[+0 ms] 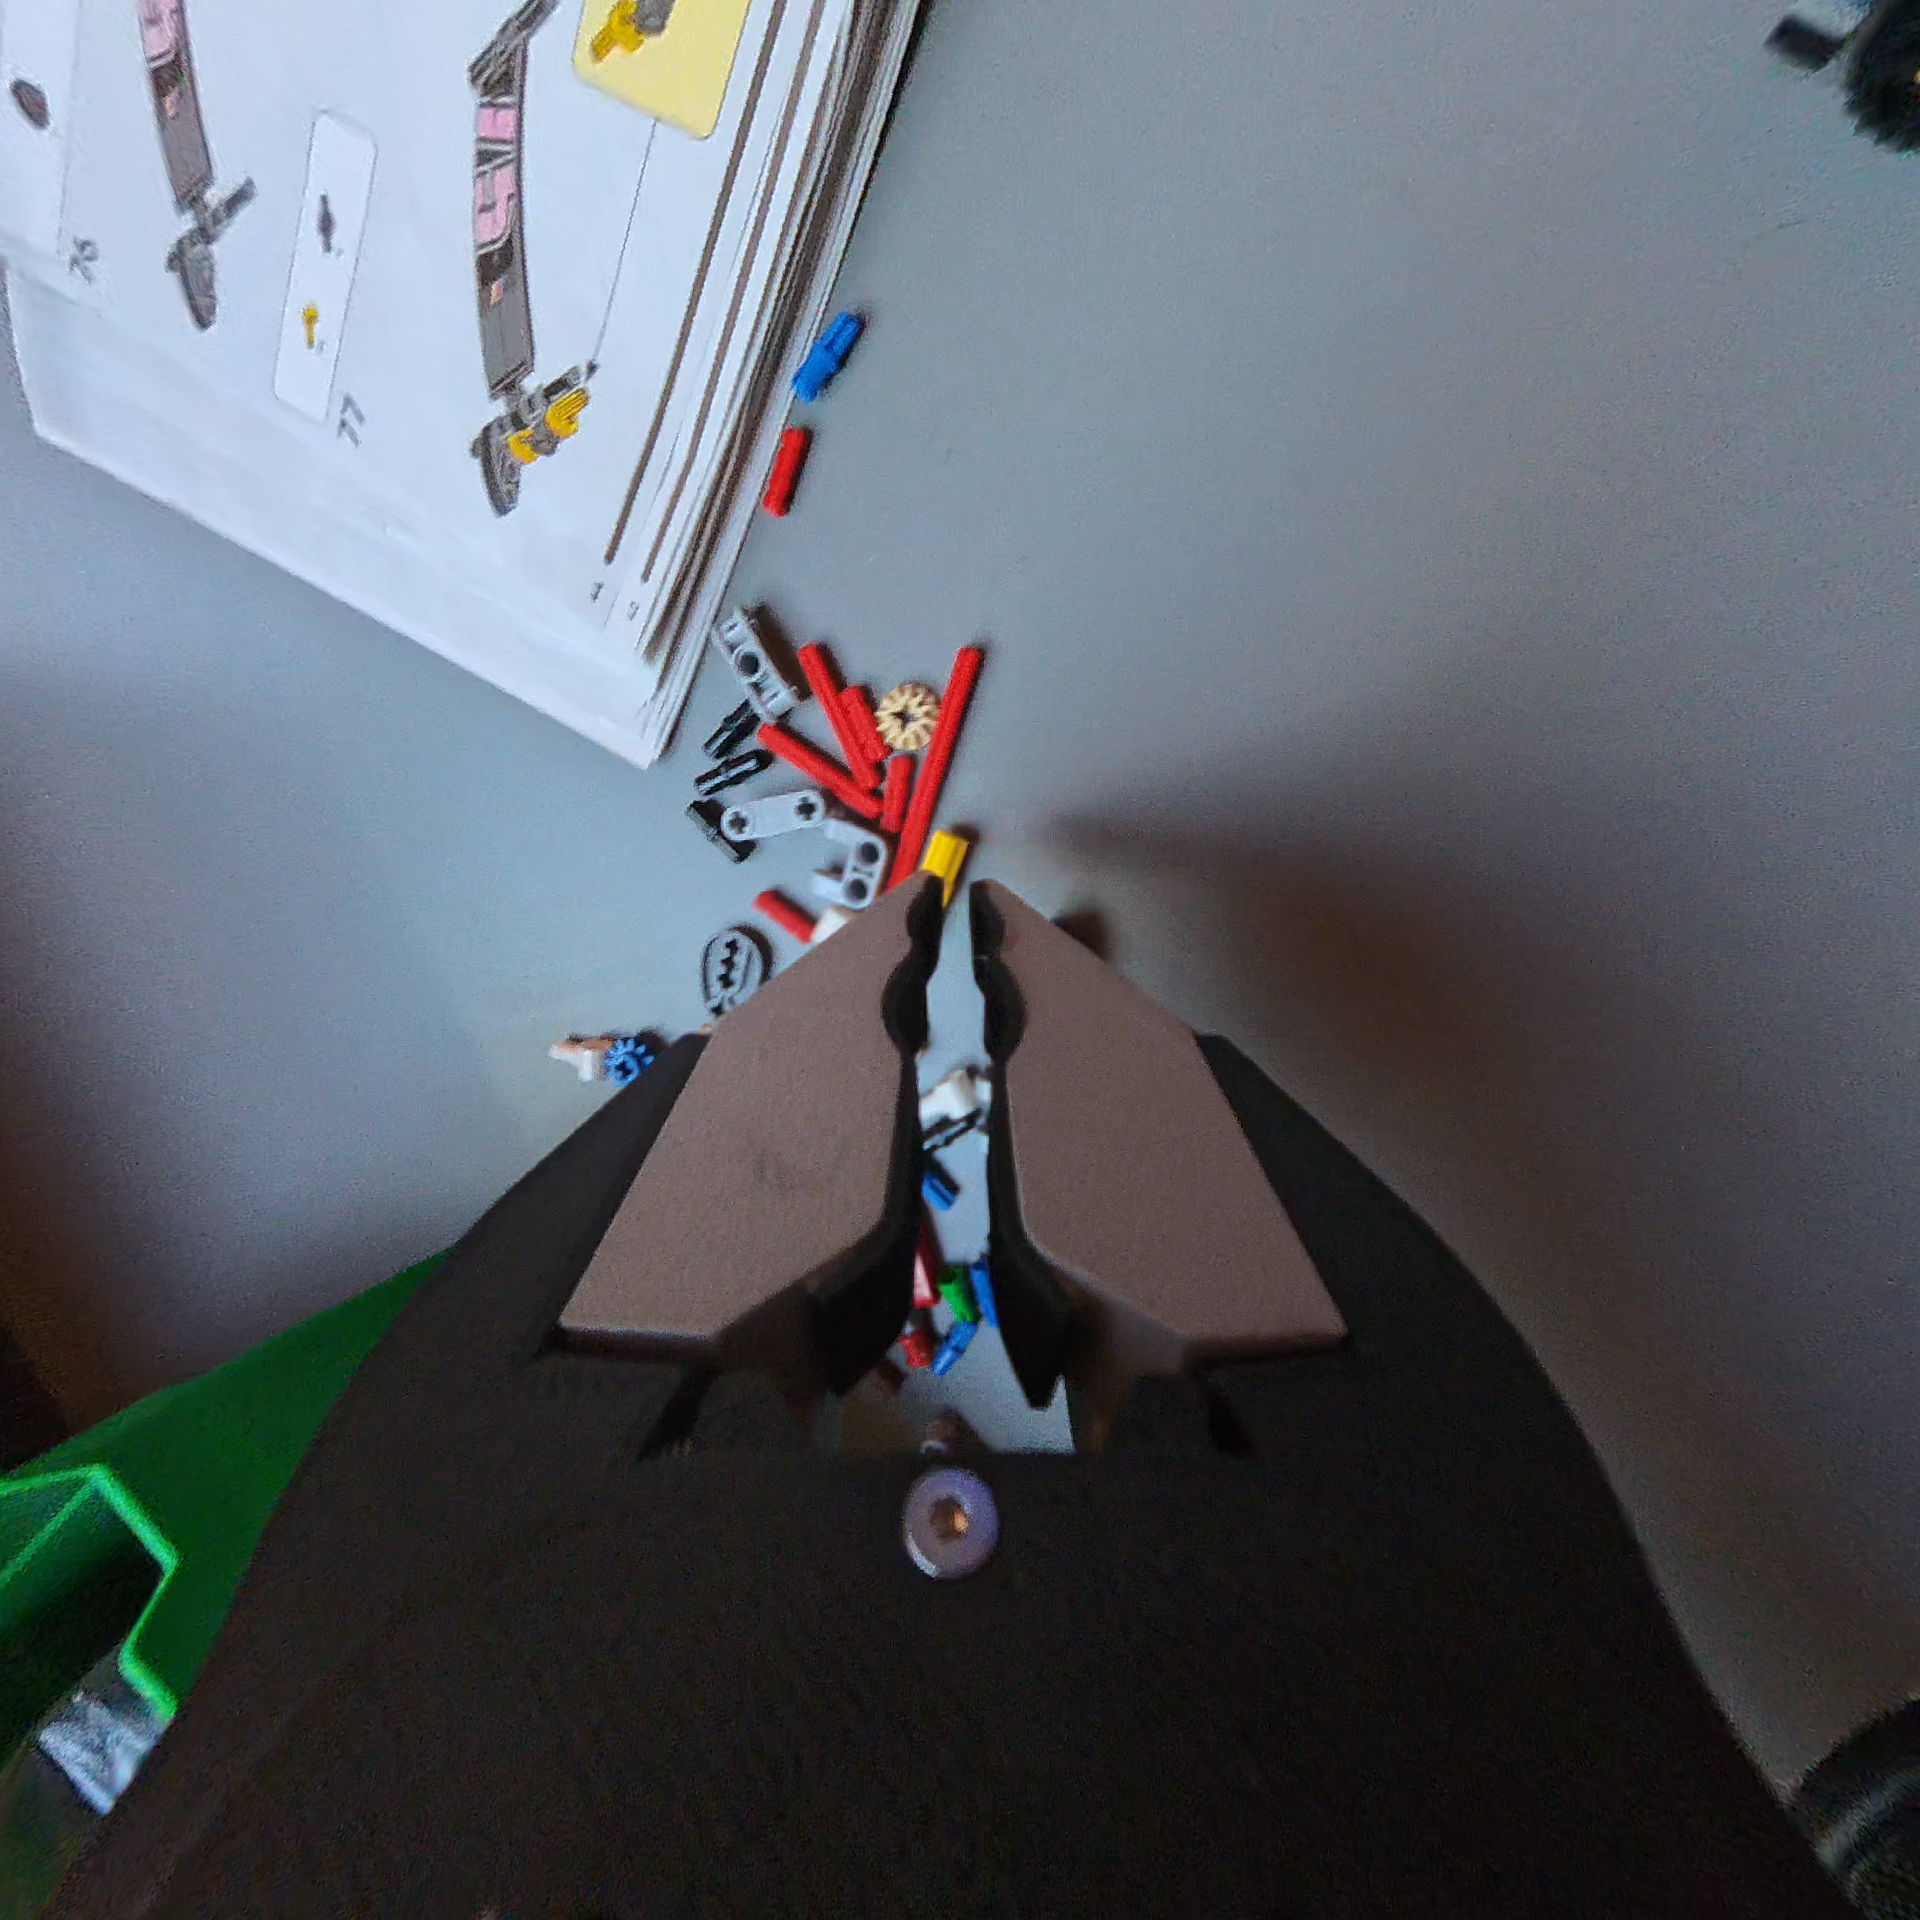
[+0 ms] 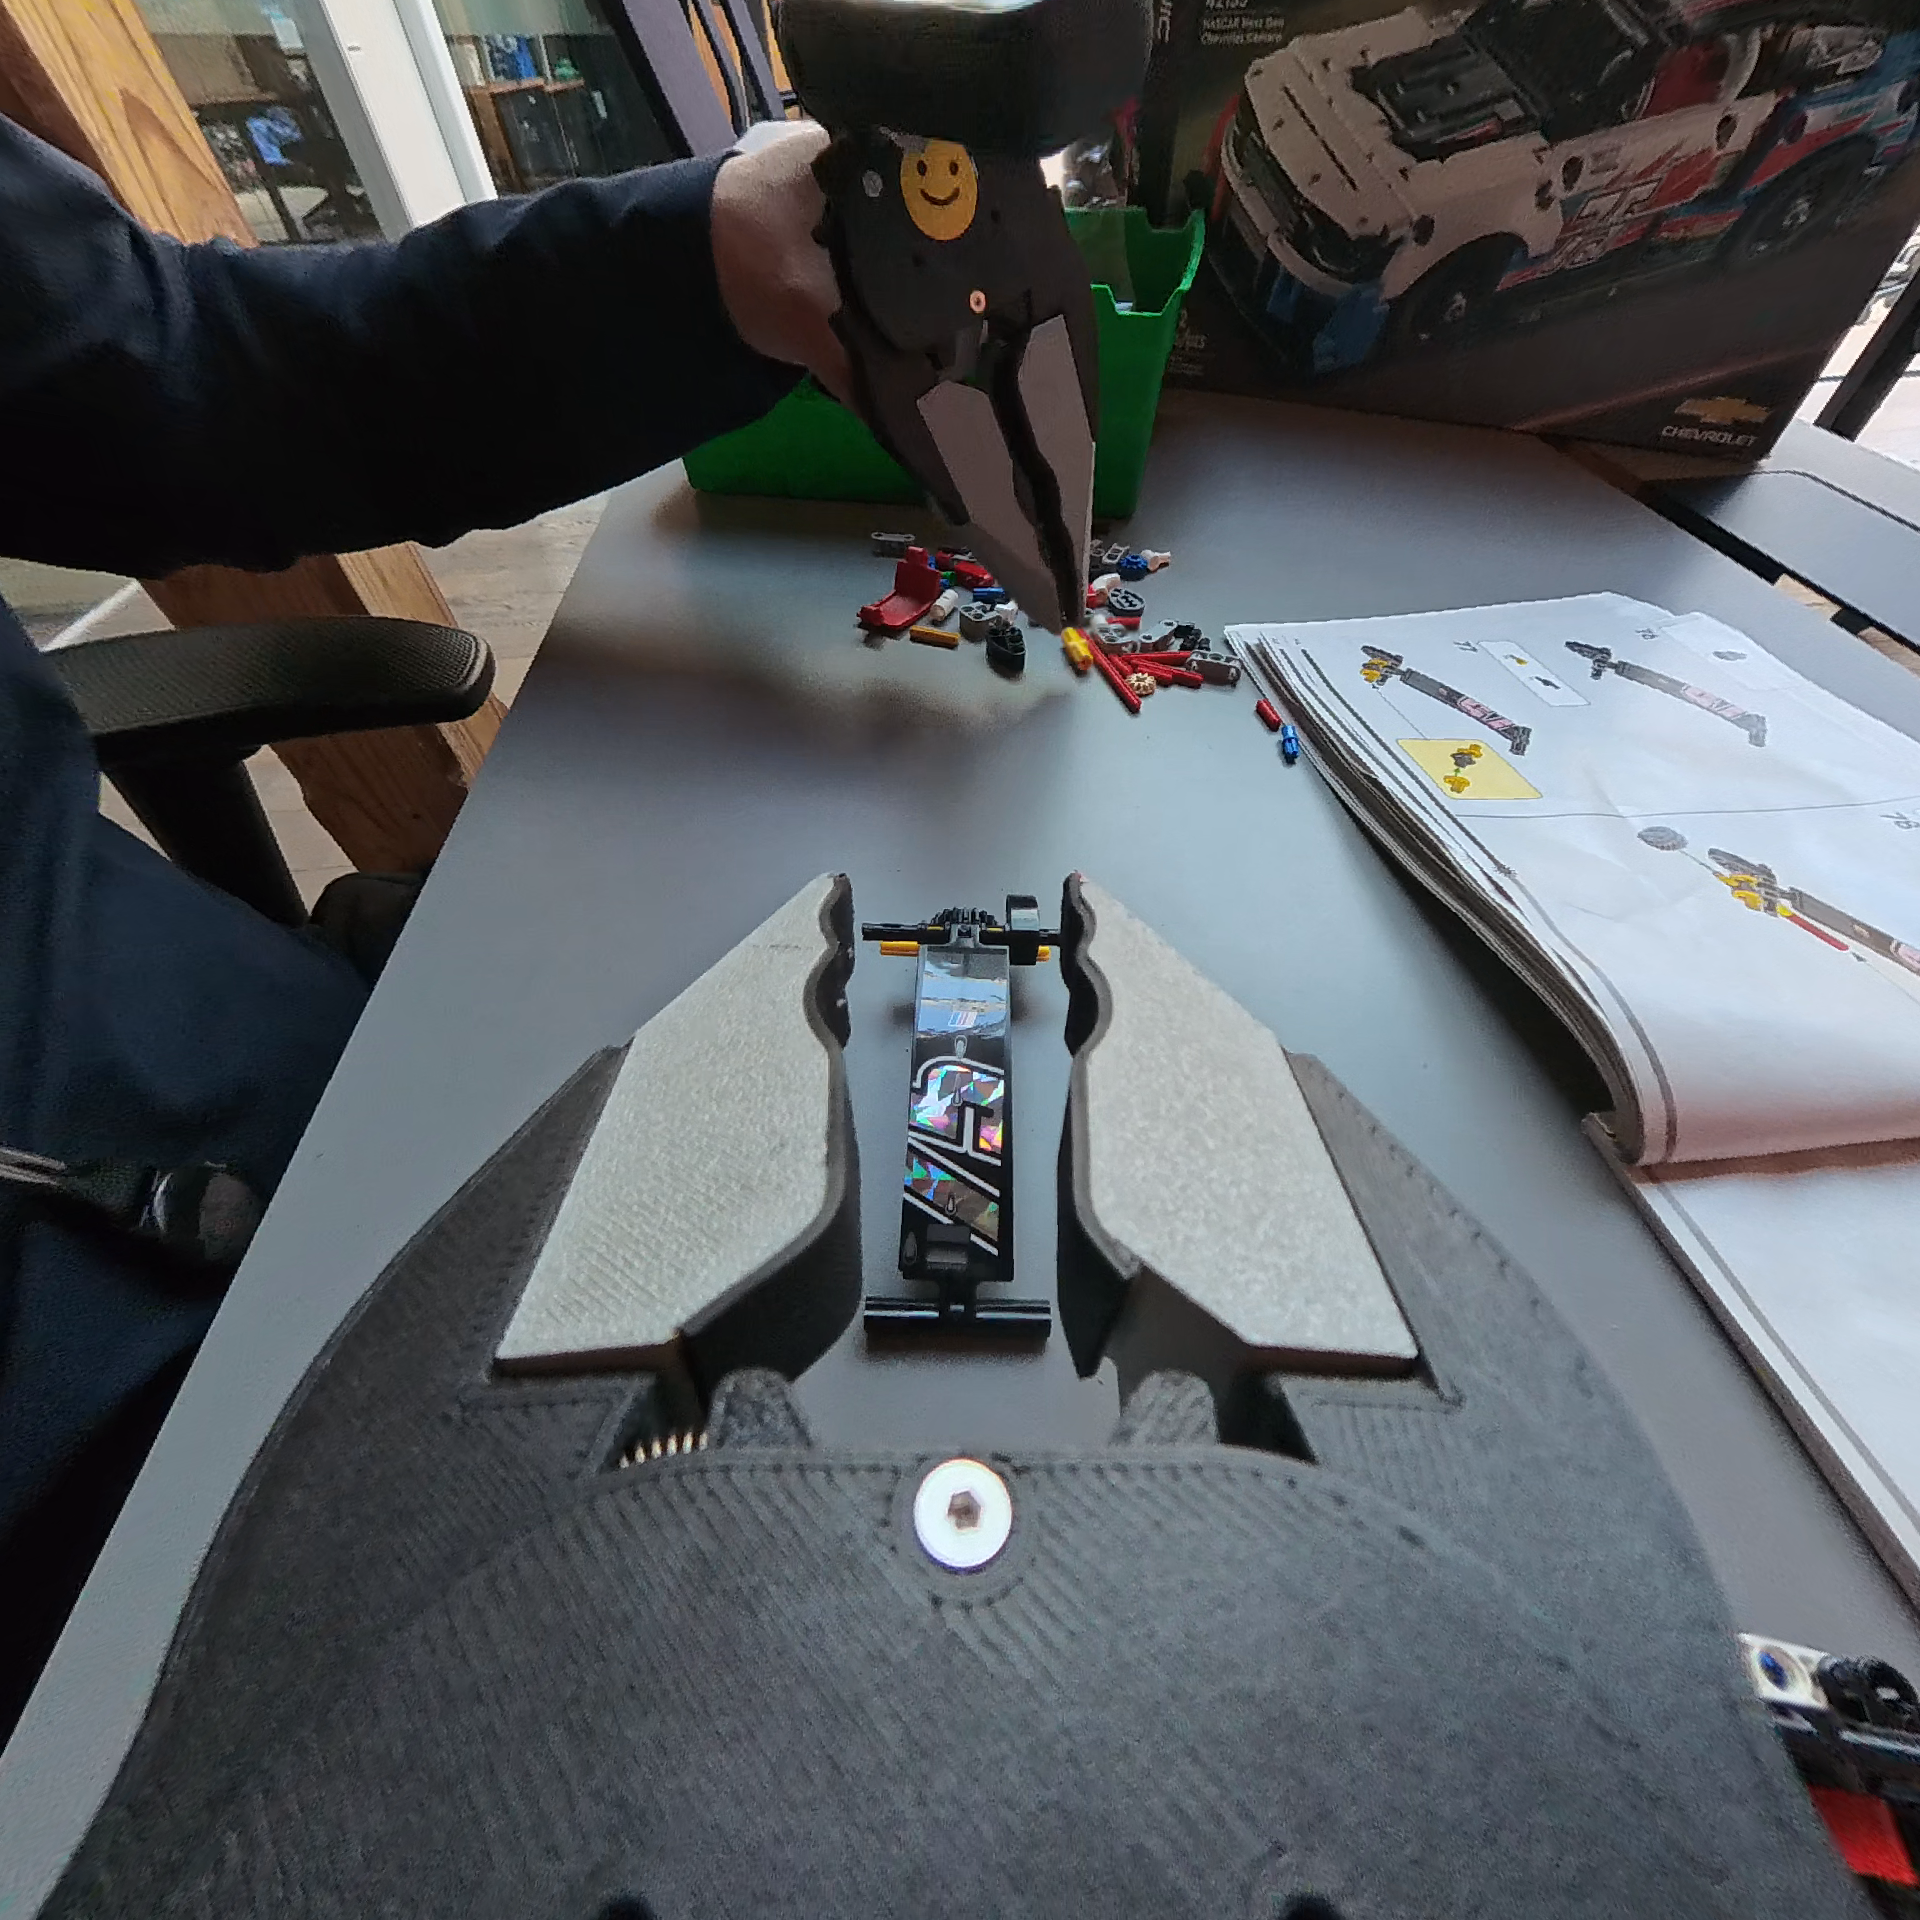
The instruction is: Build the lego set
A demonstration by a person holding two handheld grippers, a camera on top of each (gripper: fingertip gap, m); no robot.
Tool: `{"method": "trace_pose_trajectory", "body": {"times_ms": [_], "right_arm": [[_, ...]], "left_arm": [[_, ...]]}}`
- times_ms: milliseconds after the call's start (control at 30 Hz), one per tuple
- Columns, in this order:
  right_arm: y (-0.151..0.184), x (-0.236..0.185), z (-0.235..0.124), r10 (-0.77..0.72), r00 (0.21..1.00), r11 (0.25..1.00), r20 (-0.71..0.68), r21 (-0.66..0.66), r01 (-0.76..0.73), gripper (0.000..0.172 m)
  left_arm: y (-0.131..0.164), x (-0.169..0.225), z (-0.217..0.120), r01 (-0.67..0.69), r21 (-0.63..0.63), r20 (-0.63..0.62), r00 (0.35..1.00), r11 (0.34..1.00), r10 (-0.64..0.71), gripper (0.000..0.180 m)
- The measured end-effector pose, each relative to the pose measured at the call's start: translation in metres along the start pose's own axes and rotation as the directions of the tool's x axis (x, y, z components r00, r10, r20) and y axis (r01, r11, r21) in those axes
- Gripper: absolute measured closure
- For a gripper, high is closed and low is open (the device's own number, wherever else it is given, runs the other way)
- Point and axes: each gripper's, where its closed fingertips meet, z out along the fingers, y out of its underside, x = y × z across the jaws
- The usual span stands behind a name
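My left gripper (image 1: pixel 953 885) points down into a pile of small building pieces (image 1: pixel 831 769) on the grey table (image 1: pixel 1351 520). Its jaws stand almost together with only a thin slit between them. A small yellow piece (image 1: pixel 943 854) lies right at the fingertips, against the left one; the right wrist view also shows it (image 2: pixel 1076 649) on the table at the tips. My right gripper (image 2: pixel 958 914) is open and straddles a long black panel assembly with a shiny sticker (image 2: pixel 958 1122) that lies flat on the table. Its black cross axle (image 2: pixel 961 930) spans nearly the whole gap.
An open instruction booklet (image 2: pixel 1662 883) lies at the right, also seen in the left wrist view (image 1: pixel 364 312). A green bin (image 2: pixel 1132 343) and a printed box (image 2: pixel 1558 208) stand at the back. A loose blue pin (image 1: pixel 828 355) and a red pin (image 1: pixel 785 470) lie beside the booklet. A person's sleeve (image 2: pixel 364 343) reaches in from the left. To reach the red pin (image 1: pixel 785 470) in a straight line is about 9 cm for my left fingers, about 20 cm for my right. Seen from the right wrist view (image 2: pixel 1267 714) as well.
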Motion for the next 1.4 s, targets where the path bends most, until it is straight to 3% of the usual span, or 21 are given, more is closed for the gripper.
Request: {"method": "trace_pose_trajectory", "body": {"times_ms": [100,133,467,733,867,1167,1400], "right_arm": [[-0.002,-0.001,-0.001,0.002,1.0,1.0,0.006,0.008,-0.002,0.135],[-0.002,-0.001,0.0,0.004,1.0,1.0,0.009,0.008,-0.004,0.135],[-0.002,-0.001,-0.001,0.0,1.0,1.0,0.006,0.009,0.0,0.137],[-0.002,-0.002,0.0,-0.002,1.0,1.0,0.008,0.006,0.002,0.137],[-0.003,-0.002,-0.001,-0.007,1.0,1.0,0.002,0.008,0.007,0.138],[-0.001,-0.005,0.001,-0.013,1.0,1.0,0.012,-0.003,0.013,0.139],[-0.002,-0.004,-0.001,-0.01,1.0,1.0,0.009,0.004,0.01,0.139]], "left_arm": [[0.005,0.009,0.011,0.002,-0.052,-0.041,0.999,0.999,-0.004,0.17],[0.002,0.009,0.013,0.004,-0.035,-0.04,0.999,0.999,-0.006,0.18],[-0.003,0.015,0.013,-0.018,-0.018,-0.046,0.999,1.0,0.017,0.18],[0.006,0.022,0.006,-0.046,-0.017,-0.048,0.998,0.999,0.045,0.17],[0.009,0.02,-0.006,-0.054,0.004,-0.029,0.998,0.999,0.054,0.166],[0.021,-0.015,-0.021,0.06,0.017,0.062,0.996,0.998,-0.061,0.17],[0.018,-0.015,0.0,-0.112,-0.071,0.015,0.993,0.991,0.113,0.166]]}}
